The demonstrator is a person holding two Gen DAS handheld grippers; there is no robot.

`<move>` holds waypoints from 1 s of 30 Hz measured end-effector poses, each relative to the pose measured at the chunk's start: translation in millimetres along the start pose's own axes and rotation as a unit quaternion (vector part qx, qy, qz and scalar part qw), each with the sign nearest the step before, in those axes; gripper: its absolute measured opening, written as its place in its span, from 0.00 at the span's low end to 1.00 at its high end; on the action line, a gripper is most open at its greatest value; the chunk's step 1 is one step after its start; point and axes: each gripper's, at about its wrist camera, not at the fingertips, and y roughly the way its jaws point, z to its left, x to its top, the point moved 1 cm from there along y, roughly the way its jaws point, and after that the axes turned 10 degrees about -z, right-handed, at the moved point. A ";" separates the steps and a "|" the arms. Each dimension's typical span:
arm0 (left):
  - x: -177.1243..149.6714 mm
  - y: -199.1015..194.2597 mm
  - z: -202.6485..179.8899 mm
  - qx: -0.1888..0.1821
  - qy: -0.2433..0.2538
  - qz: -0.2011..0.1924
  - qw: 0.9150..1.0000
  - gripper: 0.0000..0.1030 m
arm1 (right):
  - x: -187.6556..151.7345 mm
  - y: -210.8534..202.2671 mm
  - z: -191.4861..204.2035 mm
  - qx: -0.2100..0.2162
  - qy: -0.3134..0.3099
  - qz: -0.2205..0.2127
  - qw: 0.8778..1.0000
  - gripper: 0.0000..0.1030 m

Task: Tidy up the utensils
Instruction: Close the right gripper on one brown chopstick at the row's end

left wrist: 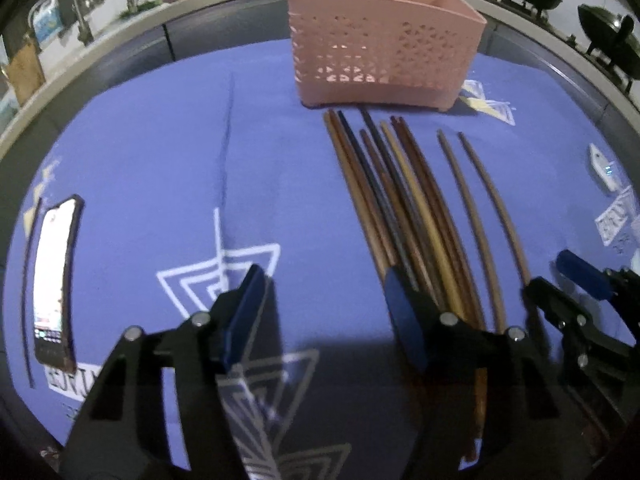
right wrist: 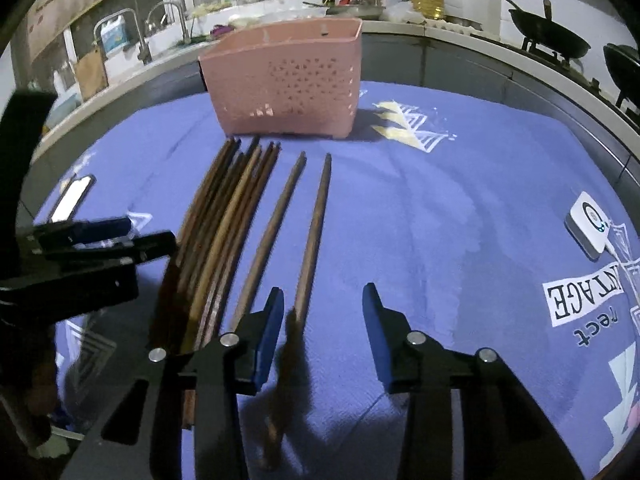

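Observation:
A pink perforated utensil holder (left wrist: 380, 46) stands at the far side of the blue cloth; it also shows in the right wrist view (right wrist: 286, 84). Several brown chopsticks (left wrist: 400, 200) lie bunched in front of it, with two single chopsticks (left wrist: 476, 220) set apart to their right. In the right wrist view the bunch (right wrist: 224, 216) lies left and the rightmost single chopstick (right wrist: 314, 232) runs between my right gripper's fingers. My right gripper (right wrist: 323, 320) is open, low over that chopstick's near end. My left gripper (left wrist: 320, 304) is open and empty, its right finger over the bunch.
A phone (left wrist: 56, 276) lies at the left edge of the blue printed cloth (left wrist: 160, 152). A small white device (right wrist: 588, 226) with a cable sits at the right. Behind the table are a sink counter with bottles and black woks (right wrist: 548, 36).

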 end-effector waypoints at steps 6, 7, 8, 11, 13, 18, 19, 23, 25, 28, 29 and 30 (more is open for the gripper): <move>-2.3 3.4 4.6 0.035 0.005 -0.002 0.999 0.59 | -2.6 3.0 1.7 -0.015 -0.014 -0.009 1.000 0.40; -2.0 3.9 4.6 0.036 0.005 -0.002 0.999 0.59 | -2.4 3.5 0.8 -0.015 -0.011 -0.009 1.000 0.40; -1.4 4.9 4.2 0.038 0.007 -0.003 0.999 0.59 | -1.9 3.9 0.1 -0.015 -0.008 -0.009 1.000 0.40; -0.8 6.2 2.7 0.046 0.010 -0.007 0.999 0.59 | -1.7 5.1 -1.9 -0.016 -0.001 -0.011 1.000 0.40; -0.3 6.9 2.0 0.052 0.014 -0.011 0.999 0.59 | -1.5 4.4 -2.2 -0.017 0.002 -0.011 1.000 0.40; -0.5 5.2 1.2 0.064 0.022 -0.018 0.998 0.59 | -1.7 3.8 -2.5 -0.019 0.006 -0.016 1.000 0.40; -0.6 5.0 1.0 0.065 0.023 -0.019 0.997 0.59 | -1.7 3.9 -2.3 -0.019 0.007 -0.017 1.000 0.40; 0.1 4.6 0.7 0.066 0.023 -0.020 0.997 0.59 | -1.5 4.4 -3.3 -0.019 0.011 -0.021 1.000 0.40; 0.4 4.9 0.5 0.066 0.023 -0.020 0.997 0.59 | -1.6 4.3 -3.4 -0.019 0.012 -0.021 1.000 0.40; 0.7 4.8 1.4 0.065 0.023 -0.021 0.997 0.59 | -1.2 4.8 -3.7 -0.019 0.013 -0.023 0.999 0.40; 0.1 4.3 1.1 0.065 0.023 -0.021 0.997 0.59 | -0.9 5.0 -4.0 -0.019 0.013 -0.023 0.999 0.40; -0.1 4.2 0.7 0.065 0.023 -0.021 0.997 0.59 | -1.2 4.7 -4.0 -0.019 0.014 -0.023 0.999 0.40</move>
